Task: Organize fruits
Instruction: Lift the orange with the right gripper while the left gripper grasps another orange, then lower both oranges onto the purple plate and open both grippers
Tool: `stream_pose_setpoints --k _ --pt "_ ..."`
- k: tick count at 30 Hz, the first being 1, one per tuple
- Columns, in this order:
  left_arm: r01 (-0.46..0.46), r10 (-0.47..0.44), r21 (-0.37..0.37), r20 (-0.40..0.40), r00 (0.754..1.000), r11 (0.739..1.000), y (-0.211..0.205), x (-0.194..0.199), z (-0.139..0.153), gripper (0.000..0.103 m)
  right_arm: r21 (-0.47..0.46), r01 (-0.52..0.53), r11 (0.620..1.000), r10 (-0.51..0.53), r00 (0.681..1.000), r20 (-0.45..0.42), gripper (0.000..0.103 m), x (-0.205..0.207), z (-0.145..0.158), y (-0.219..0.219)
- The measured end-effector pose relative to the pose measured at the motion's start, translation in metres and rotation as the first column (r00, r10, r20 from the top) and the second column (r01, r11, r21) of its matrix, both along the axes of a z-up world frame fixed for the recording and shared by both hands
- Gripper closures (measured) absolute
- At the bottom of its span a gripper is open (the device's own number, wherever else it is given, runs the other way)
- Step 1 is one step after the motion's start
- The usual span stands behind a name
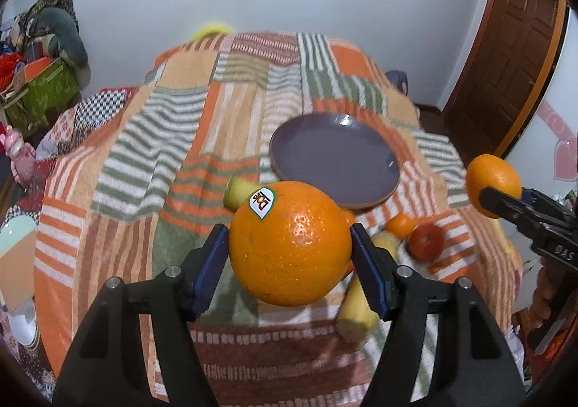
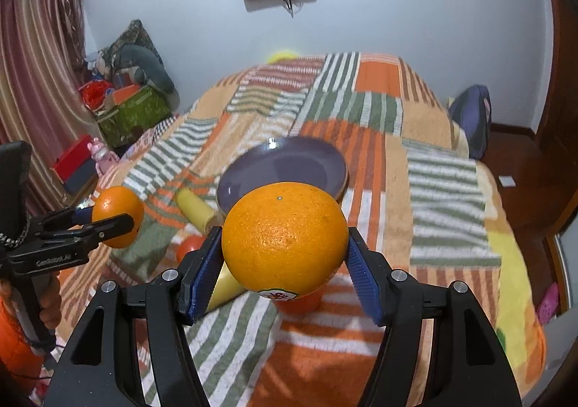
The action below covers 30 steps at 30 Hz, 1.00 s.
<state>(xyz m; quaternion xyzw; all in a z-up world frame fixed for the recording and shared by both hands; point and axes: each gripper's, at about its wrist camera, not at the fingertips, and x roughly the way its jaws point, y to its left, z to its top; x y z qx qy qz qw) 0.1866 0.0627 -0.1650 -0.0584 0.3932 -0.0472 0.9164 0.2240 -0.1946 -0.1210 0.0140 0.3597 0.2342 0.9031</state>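
Here, each gripper holds one round orange above a bed covered with a striped patchwork blanket (image 1: 202,139) in orange, green and white.

The left gripper (image 1: 290,244) has its blue pads pressed on both sides of a big round orange with a white sticker (image 1: 289,244). The jaws are about half way apart, filled by the fruit. The sticker faces up and away from the camera. This orange is up in the air, not touching the blanket. In the right wrist view the same gripper shows at the left side, gripped by a hand (image 2: 50,302) next to an orange sleeve.

The right gripper (image 2: 285,244) holds a second big round orange (image 2: 285,237) the same way, pads tight on its two sides, jaws about half way apart. Its sticker peeks out at the bottom. This fruit is lifted off the blanket too. In the left wrist view it shows small at the right edge.

A round purple plate (image 1: 336,157) lies on the blanket, past both held oranges. It has nothing on it.

More fruit lies on the blanket near the plate: two long yellow bananas, one by the plate's near rim (image 1: 238,192) and one closer to the cameras (image 1: 356,313), a small red apple (image 1: 426,240), and a small orange tangerine (image 1: 399,224) just beside the apple. In the right wrist view another orange fruit (image 2: 300,300) sits on the blanket right under the held one.
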Motion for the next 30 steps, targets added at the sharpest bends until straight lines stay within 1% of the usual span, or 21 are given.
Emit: stream_pose_setpoints --k 3,7,12,16,21,24,27,30 --pt "0.009 -0.008 -0.007 0.034 0.999 1.0 -0.007 0.004 0.014 0.036 -0.001 -0.007 1.0 0.007 0.999 0.041 0.041 0.003 0.008 0.003" --pt "0.017 -0.017 0.002 0.074 0.997 1.0 -0.015 0.01 0.028 0.036 -0.021 -0.018 1.0 0.02 0.996 0.089 0.041 0.008 0.014 0.01" --pt "0.01 -0.01 -0.005 0.109 0.994 1.0 -0.018 0.023 0.043 0.036 -0.021 -0.025 0.999 0.027 0.993 0.117 0.041 0.019 0.018 0.016" --pt "0.01 -0.008 -0.008 0.117 0.993 1.0 -0.018 0.034 0.049 0.036 -0.031 -0.028 0.999 0.032 0.99 0.136 0.041 0.028 0.019 0.02" --pt "0.007 -0.008 0.008 0.139 0.99 1.0 -0.02 0.052 0.058 0.036 -0.022 -0.022 1.0 0.025 0.989 0.148 0.041 0.043 0.021 0.021" --pt "0.004 -0.005 0.012 0.151 0.989 1.0 -0.022 0.064 0.061 0.036 -0.035 -0.011 0.999 0.016 0.987 0.163 0.041 0.055 0.023 0.022" --pt "-0.011 0.008 0.016 0.154 0.988 1.0 -0.022 0.076 0.06 0.036 -0.045 -0.008 0.999 0.016 0.985 0.171 0.041 0.065 0.025 0.023" --pt "-0.016 0.013 0.022 0.141 0.99 1.0 -0.022 0.091 0.054 0.036 -0.056 -0.004 0.998 0.014 0.985 0.174 0.041 0.077 0.024 0.026"
